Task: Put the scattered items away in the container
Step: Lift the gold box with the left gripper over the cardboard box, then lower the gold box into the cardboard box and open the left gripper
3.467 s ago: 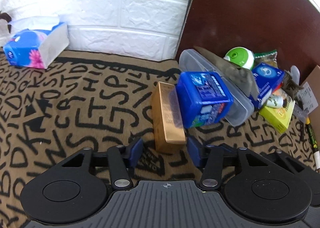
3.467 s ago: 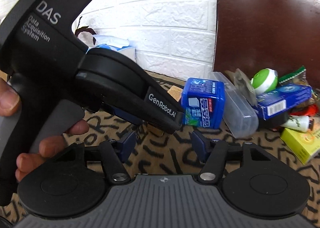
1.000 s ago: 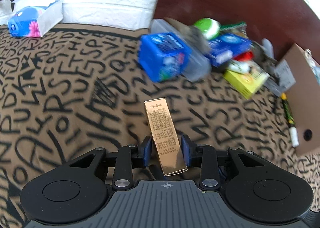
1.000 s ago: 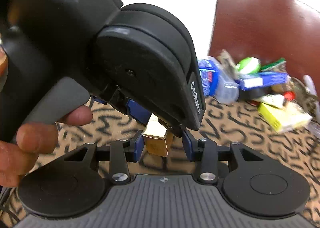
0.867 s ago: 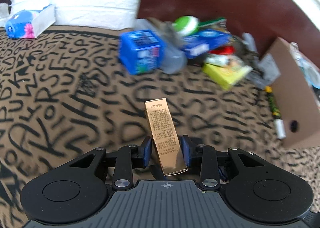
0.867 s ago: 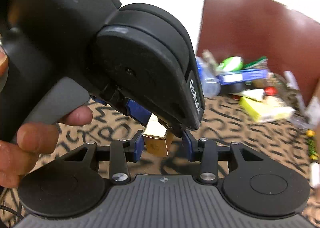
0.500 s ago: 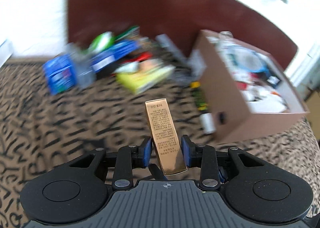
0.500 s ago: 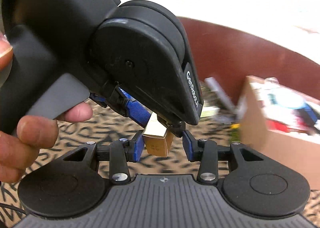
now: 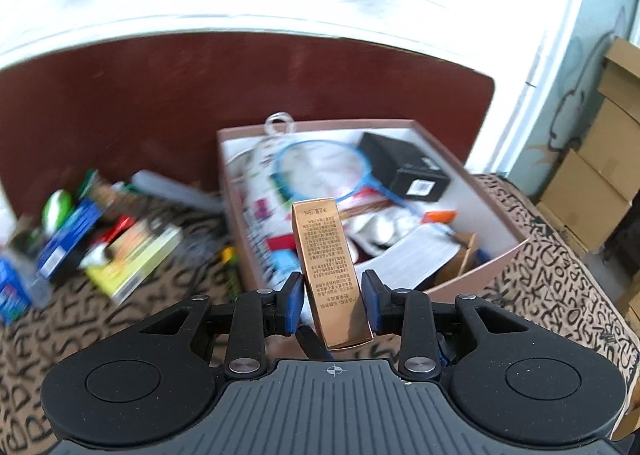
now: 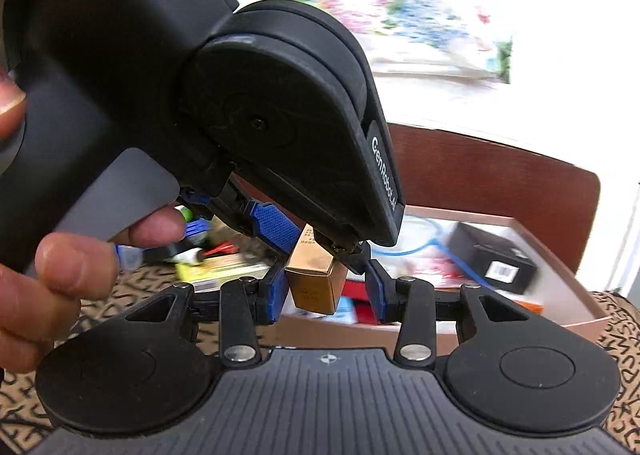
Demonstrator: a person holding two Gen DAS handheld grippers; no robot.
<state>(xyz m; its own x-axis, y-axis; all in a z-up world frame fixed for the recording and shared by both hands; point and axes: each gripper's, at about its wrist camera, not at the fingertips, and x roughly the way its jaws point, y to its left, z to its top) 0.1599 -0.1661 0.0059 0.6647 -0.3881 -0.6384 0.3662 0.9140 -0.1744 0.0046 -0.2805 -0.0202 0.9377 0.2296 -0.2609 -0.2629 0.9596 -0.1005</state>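
Gold box (image 9: 328, 271) is clamped in the left gripper (image 9: 331, 297) above the near edge of the cardboard box (image 9: 496, 259), already part-filled, while the right gripper (image 10: 327, 295) is open and a pile of items (image 9: 100, 239) left of that box waits

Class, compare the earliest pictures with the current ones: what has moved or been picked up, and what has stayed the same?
The left gripper closed on the gold box, lifted it off the patterned cloth and swung it right to the cardboard box. The right gripper remains open, holding nothing; the scattered pile stays put.
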